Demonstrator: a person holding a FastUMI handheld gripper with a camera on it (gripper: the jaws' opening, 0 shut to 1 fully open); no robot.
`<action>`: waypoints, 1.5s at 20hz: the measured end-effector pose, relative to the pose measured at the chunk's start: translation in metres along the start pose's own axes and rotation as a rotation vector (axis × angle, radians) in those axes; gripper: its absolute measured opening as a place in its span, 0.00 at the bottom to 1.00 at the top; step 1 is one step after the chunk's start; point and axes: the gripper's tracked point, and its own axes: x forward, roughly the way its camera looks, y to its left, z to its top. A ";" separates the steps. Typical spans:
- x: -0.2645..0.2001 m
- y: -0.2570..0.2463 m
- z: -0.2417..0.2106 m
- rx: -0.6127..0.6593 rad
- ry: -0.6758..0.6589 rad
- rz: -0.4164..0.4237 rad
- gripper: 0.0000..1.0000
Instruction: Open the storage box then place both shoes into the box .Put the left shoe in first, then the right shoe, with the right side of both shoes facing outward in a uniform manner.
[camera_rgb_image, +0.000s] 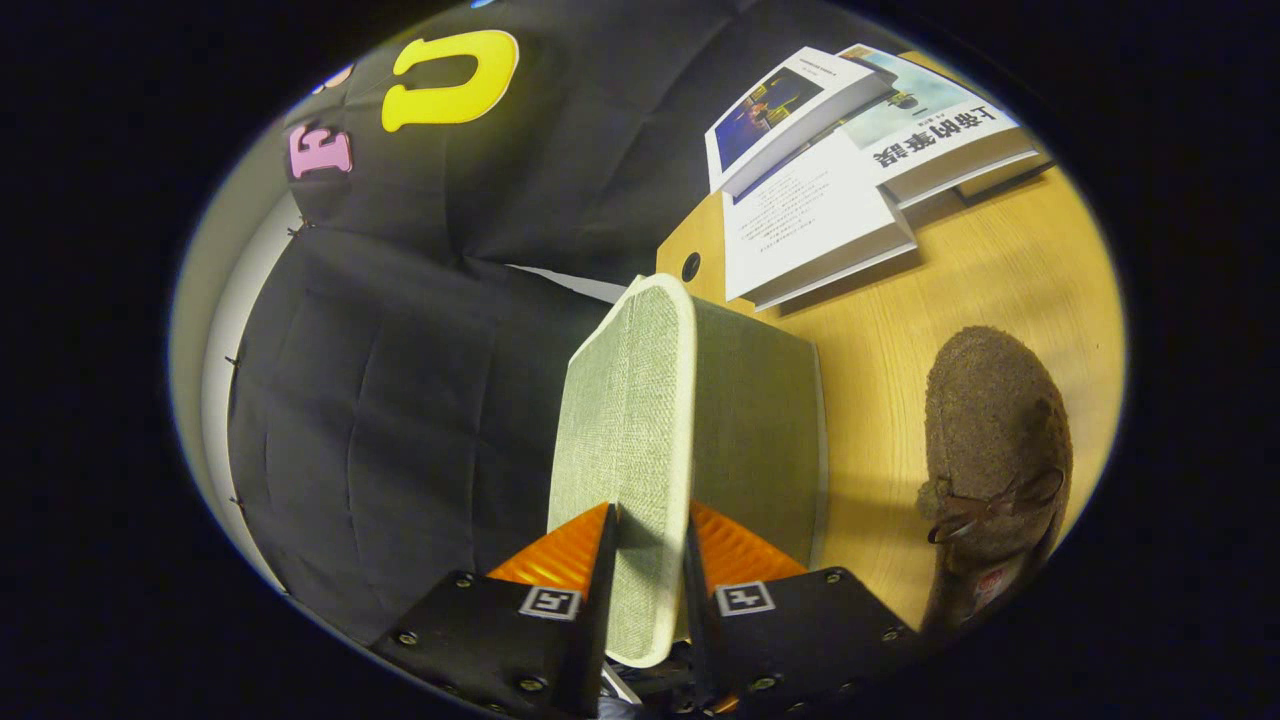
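My gripper (648, 535) is shut on the storage box's lid (625, 420), a grey-green fabric panel with a pale rim. The lid stands on edge between my fingers and runs away from them, with both fingers (600, 545) pressing its sides. The box body (755, 420), in the same grey-green fabric, lies just beyond the lid on the wooden table (960, 270). A brown fuzzy slipper-like shoe (990, 440) with a small bow lies on the table beside the box, to the right of my fingers. Its heel end is cut off from sight.
Several books (830, 190) lie stacked at the far end of the table beyond the box. The table's corner has a round cable hole (690, 266). Black booth cloth hangs along the left side past the table edge.
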 end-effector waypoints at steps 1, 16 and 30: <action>-0.003 0.004 0.000 -0.014 0.006 0.007 0.22; -0.006 0.095 0.007 -0.210 0.067 0.102 0.22; 0.063 0.206 0.002 -0.377 0.086 0.111 0.23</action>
